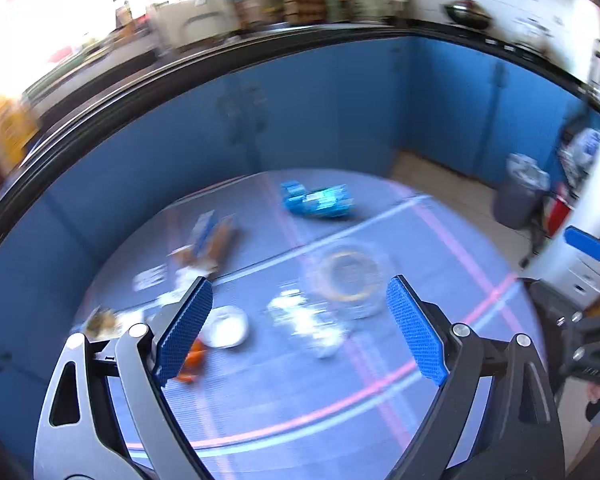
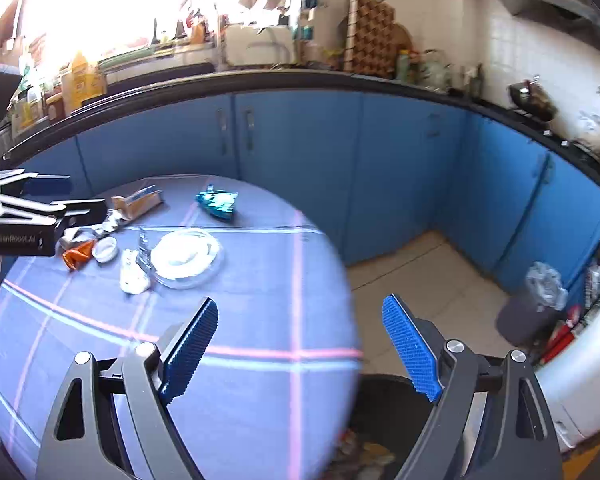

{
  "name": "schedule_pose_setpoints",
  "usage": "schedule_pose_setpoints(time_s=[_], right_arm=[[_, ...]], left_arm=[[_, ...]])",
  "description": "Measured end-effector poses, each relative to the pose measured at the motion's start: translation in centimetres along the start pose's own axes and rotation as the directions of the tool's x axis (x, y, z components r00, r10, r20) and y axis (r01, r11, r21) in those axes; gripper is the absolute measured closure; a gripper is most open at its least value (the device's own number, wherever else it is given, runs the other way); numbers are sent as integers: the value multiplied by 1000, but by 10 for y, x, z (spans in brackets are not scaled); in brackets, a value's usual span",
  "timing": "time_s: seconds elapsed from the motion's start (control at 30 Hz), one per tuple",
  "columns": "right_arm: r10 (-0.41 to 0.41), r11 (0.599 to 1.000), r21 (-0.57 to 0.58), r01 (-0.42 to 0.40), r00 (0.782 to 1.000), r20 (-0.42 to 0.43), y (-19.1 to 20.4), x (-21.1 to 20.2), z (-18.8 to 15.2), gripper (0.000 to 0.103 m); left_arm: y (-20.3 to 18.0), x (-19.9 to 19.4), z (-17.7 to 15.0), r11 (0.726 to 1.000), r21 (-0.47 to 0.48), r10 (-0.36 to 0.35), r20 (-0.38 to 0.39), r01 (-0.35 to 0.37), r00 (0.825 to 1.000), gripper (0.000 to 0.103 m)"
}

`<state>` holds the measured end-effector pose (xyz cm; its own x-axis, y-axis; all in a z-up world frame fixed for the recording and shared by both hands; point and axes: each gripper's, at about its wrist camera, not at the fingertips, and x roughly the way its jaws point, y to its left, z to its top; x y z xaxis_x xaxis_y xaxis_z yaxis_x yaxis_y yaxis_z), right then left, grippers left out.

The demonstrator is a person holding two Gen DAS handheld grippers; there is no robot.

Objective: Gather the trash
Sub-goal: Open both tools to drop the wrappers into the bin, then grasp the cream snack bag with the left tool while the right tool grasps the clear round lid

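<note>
Left claw: your left claw (image 1: 300,324) hangs above the near part of the worktop (image 2: 240,400) with its blue pads wide apart, nothing between them. In the right wrist view it enters from the left edge, over the litter.
Trash, left to right: all of it lies on the far left half of the round worktop — none is in either claw.
Orange wrapper: one (image 2: 78,255), crumpled, shiny orange, lying just left of the small white dish (image 2: 105,249).
Foil scraps: a silvery crumpled cluster (image 2: 96,230) behind the wrapper; too tangled to count.
Cardboard carton: one (image 2: 138,202), brown with a blue-and-white side, torn open and lying flat near the far edge.
White crumpled packet: one (image 2: 132,272), pale and wrinkled, touching the left rim of the glass bowl (image 2: 188,256).
Glass bowl: one, clear and shallow, upright, with something pale inside.
Blue foil bag: one (image 2: 217,203), bright blue and crinkled, lying apart from the rest toward the far edge. The left wrist view is blurred, but the same bag (image 1: 318,200) shows there.
Right claw: your right claw (image 2: 300,348) has its pads spread wide and holds nothing; it hangs over the worktop's right edge, above a dark bin (image 2: 384,420) on the floor that has scraps in it.
Second bin: one grey bin (image 2: 528,312) with a clear liner stands by the blue cabinets (image 2: 380,168).
</note>
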<state>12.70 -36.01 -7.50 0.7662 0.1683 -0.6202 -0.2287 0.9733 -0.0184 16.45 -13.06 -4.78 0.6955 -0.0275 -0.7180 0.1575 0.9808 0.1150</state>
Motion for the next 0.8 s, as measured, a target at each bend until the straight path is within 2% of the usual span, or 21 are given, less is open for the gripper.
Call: schedule_pose_setpoints(time_s=[0.17,0.37,0.6,0.8], right_arm=[[46,998,-31,-48,997,-66,37,43,23,21],[98,992,-58,-110,978,-185,77,98,36,21],[100,993,-43,-113,965,-241,94,136,45,21],[127,990,-17,-137,954,-271,105,154,48,21]], left_arm=[[63,12,-21,992,-76,94,-27,-96,995,15],[127,36,-48,974,-164,141,-105,-157,984,15],[176,61,-61,952,-259,126,-153,-163,980,15],[186,76,-65,953,-269,97,-167,-140,981,15]])
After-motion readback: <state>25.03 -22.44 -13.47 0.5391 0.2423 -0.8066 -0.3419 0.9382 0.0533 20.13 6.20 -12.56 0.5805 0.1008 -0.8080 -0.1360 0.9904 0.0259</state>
